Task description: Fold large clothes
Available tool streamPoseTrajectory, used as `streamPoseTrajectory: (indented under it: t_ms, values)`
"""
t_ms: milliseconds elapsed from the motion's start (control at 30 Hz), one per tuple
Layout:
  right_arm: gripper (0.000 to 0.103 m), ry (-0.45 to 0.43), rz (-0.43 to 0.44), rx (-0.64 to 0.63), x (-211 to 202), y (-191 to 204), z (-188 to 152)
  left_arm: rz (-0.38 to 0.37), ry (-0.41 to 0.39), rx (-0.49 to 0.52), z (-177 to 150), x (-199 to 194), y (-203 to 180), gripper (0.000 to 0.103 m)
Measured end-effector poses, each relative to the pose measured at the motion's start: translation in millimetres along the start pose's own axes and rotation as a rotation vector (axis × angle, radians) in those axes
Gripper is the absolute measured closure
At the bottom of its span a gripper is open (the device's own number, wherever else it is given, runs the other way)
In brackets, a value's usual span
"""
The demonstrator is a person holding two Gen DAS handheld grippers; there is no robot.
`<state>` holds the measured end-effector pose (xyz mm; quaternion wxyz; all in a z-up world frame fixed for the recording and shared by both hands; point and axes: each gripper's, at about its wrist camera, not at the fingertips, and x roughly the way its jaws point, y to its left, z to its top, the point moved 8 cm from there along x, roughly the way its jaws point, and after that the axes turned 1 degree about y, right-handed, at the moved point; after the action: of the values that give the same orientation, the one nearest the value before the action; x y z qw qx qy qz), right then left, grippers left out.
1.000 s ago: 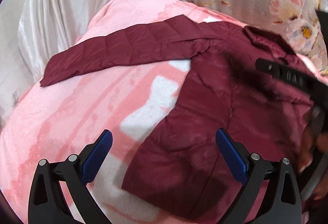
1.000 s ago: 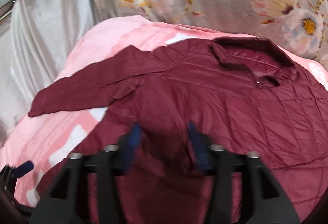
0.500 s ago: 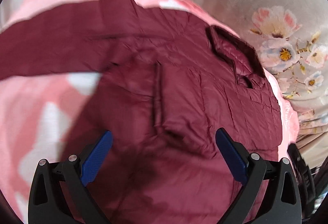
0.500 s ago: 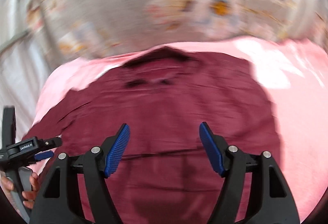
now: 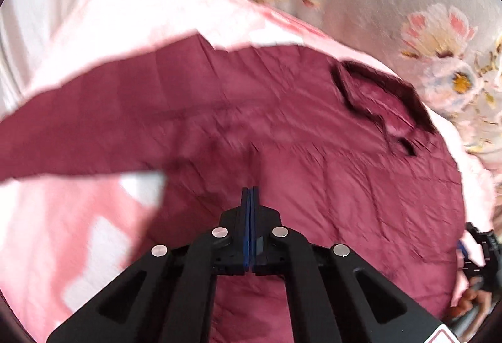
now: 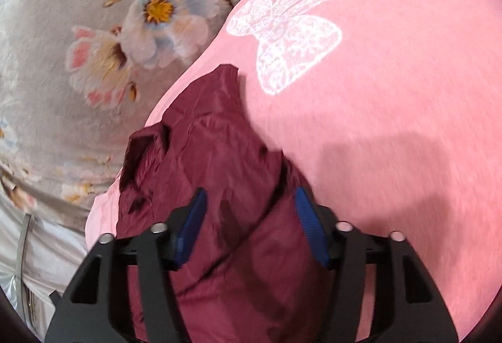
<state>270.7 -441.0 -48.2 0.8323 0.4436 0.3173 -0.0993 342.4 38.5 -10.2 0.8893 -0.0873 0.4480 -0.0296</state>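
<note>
Lying on the pink blanket (image 6: 392, 92), the maroon jacket (image 5: 313, 139) filled the near view; left gripper (image 5: 250, 195) closed emptily, right gripper (image 6: 249, 211) parted over fabric, floral sheet (image 6: 78, 29) far left.

The maroon quilted jacket (image 5: 329, 154) is motion-blurred in the left wrist view — its sleeve (image 5: 78, 136) runs off the left edge. Whether the black left gripper (image 5: 250, 195) pinches fabric between its blue pads — unclear.

**Black Frames, Blue Pads**

The left gripper (image 5: 250, 195) had black angular arms, round silver screws and thin blue pads (image 5: 250, 217). The right gripper (image 6: 251, 211) matched it, with ribbed blue pads (image 6: 309, 230). Fingers (image 5: 470, 300), perhaps bare, showed blurred at the frame's edge.
</note>
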Motion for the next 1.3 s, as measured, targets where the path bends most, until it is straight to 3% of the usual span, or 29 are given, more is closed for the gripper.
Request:
streamPoseTrajectory:
  t_ms: [33,133,233,267,300,333,400,600,667,733,800,967,1033,1133,1300]
  values:
    - [0.100,0.008,-0.016,-0.013,2.5,0.9,-0.4,0.017,-0.011,0.007,2.9,-0.5,1.7,0.103]
    - [0.100,-0.041,-0.047,-0.134,-3.1,24.2,3.0,0.022,0.001,0.023,1.2,4.1,4.4,0.103]
    - [0.100,-0.109,-0.077,-0.270,-16.8,49.6,1.4,-0.112,0.071,0.006,-13.8,4.2,-7.6,0.099]
    - [0.100,-0.123,-0.082,-0.299,-20.1,56.3,0.1,-0.169,0.110,-0.012,-20.6,5.9,-13.6,0.094]
    - [0.100,-0.128,-0.080,-0.310,-21.6,60.2,-0.8,-0.190,0.143,-0.028,-26.1,7.9,-16.6,0.079]
    - [0.100,-0.124,-0.075,-0.311,-21.8,62.2,-1.5,-0.191,0.158,-0.040,-30.1,9.7,-18.0,0.056]
    - [0.100,-0.120,-0.072,-0.308,-22.1,62.4,-1.8,-0.184,0.158,-0.083,-33.2,12.6,-15.8,0.045]
    - [0.100,-0.107,-0.076,-0.304,-18.2,58.1,-3.8,-0.202,0.220,-0.163,-43.7,29.8,-12.1,0.045]
    - [0.100,-0.098,-0.081,-0.306,-14.7,57.1,-5.6,-0.205,0.210,-0.145,-42.3,28.5,-18.0,0.054]
    - [0.100,-0.090,-0.089,-0.312,-12.0,56.0,-7.5,-0.218,0.213,-0.123,-38.9,27.6,-26.0,0.101]
    - [0.100,-0.093,-0.091,-0.316,-12.4,56.7,-7.2,-0.223,0.196,-0.116,-31.0,23.5,-28.5,0.102]
    - [0.100,-0.127,-0.111,-0.341,-19.0,57.0,-2.6,-0.172,0.027,-0.060,0.3,-7.3,-14.5,0.102]
    - [0.100,-0.101,-0.156,-0.370,-8.1,51.3,-7.9,-0.133,0.032,-0.026,-2.7,2.0,-9.8,0.102]
    - [0.101,-0.044,-0.290,-0.410,14.6,31.7,-18.6,-0.057,0.110,0.032,-28.8,38.5,-9.3,0.102]
    - [0.103,-0.016,-0.359,-0.444,22.9,20.7,-22.3,-0.025,0.052,0.066,-39.5,42.3,-10.0,0.101]
